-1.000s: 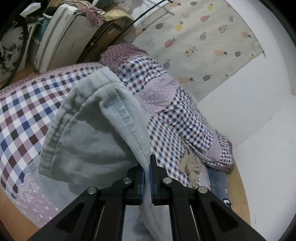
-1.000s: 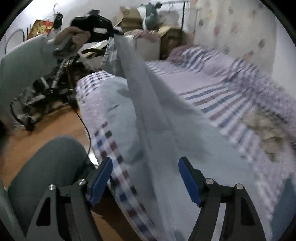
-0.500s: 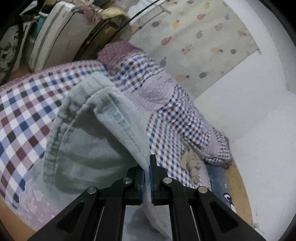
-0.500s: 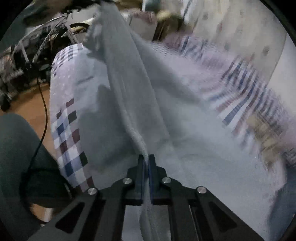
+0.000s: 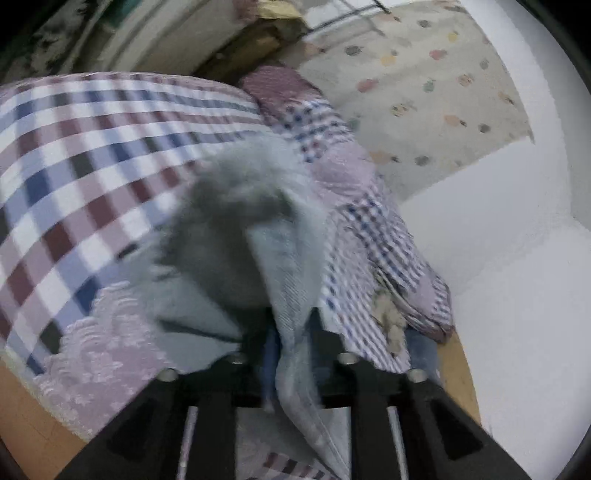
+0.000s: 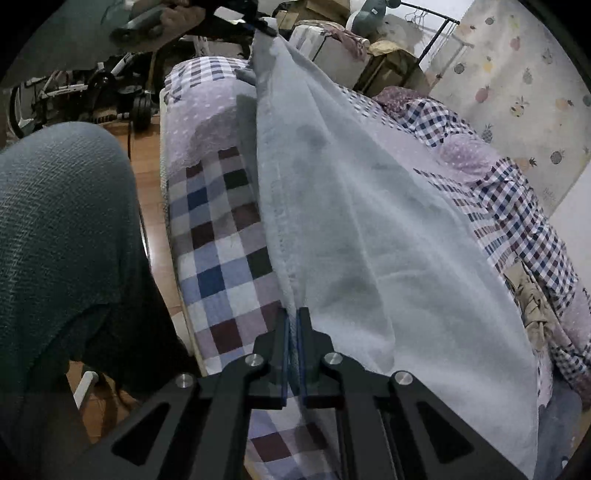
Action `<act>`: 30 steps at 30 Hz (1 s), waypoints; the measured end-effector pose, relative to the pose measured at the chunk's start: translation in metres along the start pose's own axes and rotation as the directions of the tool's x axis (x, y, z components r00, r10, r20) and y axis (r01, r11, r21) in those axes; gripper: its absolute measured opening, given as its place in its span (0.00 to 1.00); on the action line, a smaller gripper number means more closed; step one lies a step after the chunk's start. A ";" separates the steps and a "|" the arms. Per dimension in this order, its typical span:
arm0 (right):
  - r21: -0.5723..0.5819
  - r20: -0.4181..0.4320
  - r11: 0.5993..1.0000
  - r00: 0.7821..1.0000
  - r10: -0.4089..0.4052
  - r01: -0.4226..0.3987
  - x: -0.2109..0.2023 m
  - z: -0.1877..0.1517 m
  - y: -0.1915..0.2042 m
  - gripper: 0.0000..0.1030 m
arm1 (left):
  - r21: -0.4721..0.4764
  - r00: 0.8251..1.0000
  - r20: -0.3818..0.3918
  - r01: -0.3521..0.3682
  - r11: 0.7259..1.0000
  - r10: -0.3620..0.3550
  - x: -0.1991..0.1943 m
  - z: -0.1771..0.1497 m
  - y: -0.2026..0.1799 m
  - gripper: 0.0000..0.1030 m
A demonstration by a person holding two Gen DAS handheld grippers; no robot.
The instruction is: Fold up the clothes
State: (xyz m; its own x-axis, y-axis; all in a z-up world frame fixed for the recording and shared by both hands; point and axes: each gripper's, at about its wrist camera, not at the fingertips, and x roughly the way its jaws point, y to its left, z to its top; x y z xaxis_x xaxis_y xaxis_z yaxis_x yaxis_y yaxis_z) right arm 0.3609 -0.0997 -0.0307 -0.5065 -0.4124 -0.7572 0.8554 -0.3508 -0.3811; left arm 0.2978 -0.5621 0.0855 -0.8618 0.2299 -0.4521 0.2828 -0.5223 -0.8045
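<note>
A pale blue denim garment (image 6: 362, 221) is stretched above a bed covered in a checked quilt (image 6: 221, 258), held at two ends. In the right wrist view, the right gripper (image 6: 293, 354) is seen closed tight on the garment's stitched edge seam, which is pinched between its blue pads. At the far upper end, the left gripper (image 6: 255, 22) is seen carried in a person's hand (image 6: 181, 16).

In the blurred left wrist view, the left gripper (image 5: 291, 347) is shown with its jaws just having been opening; a fold of the denim runs between them, and whether the pads press on it cannot be told.

The cloth is judged soft and limp, with some weight: it sags and drapes between the holds, and a loosened end would likely drop onto the quilt. It is neither fragile nor slippery. The thicker seams and hems are judged the firmest places to be gripped, since thin single layers may bunch or slide out.
</note>
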 end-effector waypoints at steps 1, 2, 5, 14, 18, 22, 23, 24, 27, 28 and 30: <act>-0.005 -0.002 1.000 1.000 -0.005 0.005 0.000 0.000 0.001 0.03 | -0.030 1.000 0.007 -0.002 1.000 0.002 -0.001 0.002 0.006 0.40; -0.011 -0.004 1.000 1.000 -0.011 0.011 0.001 0.001 0.003 0.04 | -0.062 1.000 0.013 -0.003 0.998 0.003 -0.002 0.004 0.012 0.44; -0.008 -0.008 1.000 1.000 -0.016 0.016 0.002 0.002 0.002 0.05 | -0.099 0.999 0.050 0.017 0.995 -0.012 -0.009 0.010 0.015 0.52; -0.025 -0.005 0.997 0.997 0.077 -0.077 -0.016 0.021 -0.010 0.20 | -0.081 0.991 0.024 -0.129 0.988 0.131 0.015 0.023 -0.004 0.63; 0.013 0.049 0.995 0.994 0.096 -0.097 -0.041 0.041 -0.021 0.34 | -0.074 0.982 -0.006 -0.186 0.980 0.186 0.038 0.034 -0.020 0.11; 0.092 0.115 0.988 0.987 0.115 -0.126 -0.053 0.065 -0.050 0.34 | 0.222 0.999 -0.001 -0.034 0.974 0.035 0.036 0.018 -0.090 0.06; 0.113 0.134 0.984 0.984 0.120 -0.135 -0.055 0.071 -0.059 0.34 | 0.297 0.999 0.006 0.036 0.954 -0.039 0.026 0.007 -0.101 0.06; 0.128 0.151 0.981 0.981 0.124 -0.144 -0.056 0.078 -0.068 0.34 | 0.370 0.993 0.008 0.104 0.923 -0.115 0.017 -0.005 -0.111 0.06; 0.153 0.198 0.974 0.971 0.137 -0.168 -0.056 0.103 -0.093 0.35 | 0.352 0.999 0.039 0.013 0.936 -0.029 0.010 -0.019 -0.067 0.06; 0.154 0.211 0.973 0.968 0.136 -0.171 -0.054 0.113 -0.099 0.37 | 0.343 0.999 0.049 -0.019 0.939 0.003 0.007 -0.023 -0.052 0.06; 0.156 0.237 0.972 0.962 0.135 -0.175 -0.050 0.133 -0.112 0.42 | 0.214 0.990 0.046 -0.141 0.967 0.134 0.020 -0.014 -0.008 0.05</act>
State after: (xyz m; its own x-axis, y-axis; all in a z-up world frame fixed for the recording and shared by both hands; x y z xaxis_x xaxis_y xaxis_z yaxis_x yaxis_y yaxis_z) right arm 0.2756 -0.1518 0.1206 -0.3975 -0.6434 -0.6542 0.9032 -0.4003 -0.1551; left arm 0.2845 -0.5422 0.0778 -0.8343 0.1198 -0.5381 0.3050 -0.7128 -0.6316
